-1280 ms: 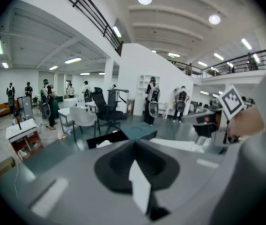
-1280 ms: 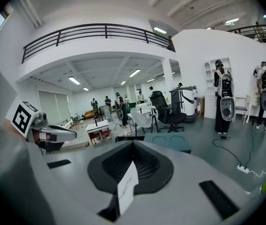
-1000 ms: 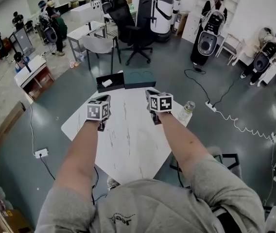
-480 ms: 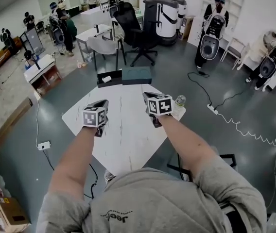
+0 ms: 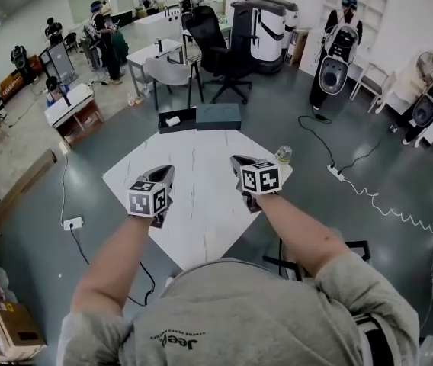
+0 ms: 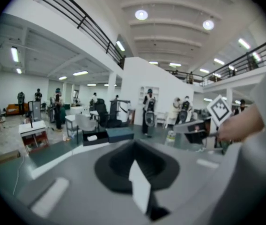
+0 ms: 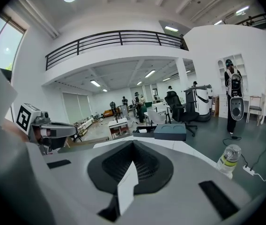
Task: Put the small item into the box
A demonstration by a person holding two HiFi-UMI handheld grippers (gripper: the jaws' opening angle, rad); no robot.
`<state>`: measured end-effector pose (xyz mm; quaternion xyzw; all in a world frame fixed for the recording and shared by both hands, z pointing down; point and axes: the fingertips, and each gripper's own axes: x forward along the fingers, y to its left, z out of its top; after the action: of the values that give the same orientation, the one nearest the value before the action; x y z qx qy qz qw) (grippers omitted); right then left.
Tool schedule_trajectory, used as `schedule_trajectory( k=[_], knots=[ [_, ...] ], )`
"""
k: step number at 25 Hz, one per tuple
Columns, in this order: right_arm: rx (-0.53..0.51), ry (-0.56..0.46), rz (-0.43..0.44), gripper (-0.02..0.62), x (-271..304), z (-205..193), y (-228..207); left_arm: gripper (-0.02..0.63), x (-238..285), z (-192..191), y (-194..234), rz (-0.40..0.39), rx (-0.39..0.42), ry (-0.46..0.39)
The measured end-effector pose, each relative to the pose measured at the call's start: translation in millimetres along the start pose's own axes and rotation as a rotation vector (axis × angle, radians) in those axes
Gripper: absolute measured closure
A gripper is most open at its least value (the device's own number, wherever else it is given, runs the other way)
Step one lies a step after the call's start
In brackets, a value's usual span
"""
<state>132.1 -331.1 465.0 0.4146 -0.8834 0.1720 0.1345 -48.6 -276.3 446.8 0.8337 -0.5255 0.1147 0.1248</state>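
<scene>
The small white item (image 5: 173, 120) lies inside the open black box (image 5: 186, 125) at the far edge of the white tabletop (image 5: 201, 212). A dark teal box (image 5: 218, 117) sits just beside the black box, on its right. Both grippers hover over the near half of the tabletop, well apart from the boxes. The left gripper (image 5: 167, 171) has its jaws pressed together with nothing between them, and so does the right gripper (image 5: 238, 161). A clear bottle (image 5: 283, 155) stands by the tabletop's right corner.

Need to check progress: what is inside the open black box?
A small white item lies inside the black box. Its near wall covers some of the floor; nothing else shows.
</scene>
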Motion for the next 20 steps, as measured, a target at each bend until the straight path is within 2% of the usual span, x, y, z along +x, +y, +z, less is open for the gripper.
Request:
schedule_trajectory(
  k=[6, 20],
  knots=[
    [-0.004, 0.009, -0.007, 0.592, -16, -15, 21, 0.601, -33, -8, -4, -0.051, -0.013, -0.033],
    [-0.04, -0.019, -0.05, 0.592, -25, -27, 83, 0.601, -84, -28, 19, -0.18, 0.03, -0.05]
  ],
)
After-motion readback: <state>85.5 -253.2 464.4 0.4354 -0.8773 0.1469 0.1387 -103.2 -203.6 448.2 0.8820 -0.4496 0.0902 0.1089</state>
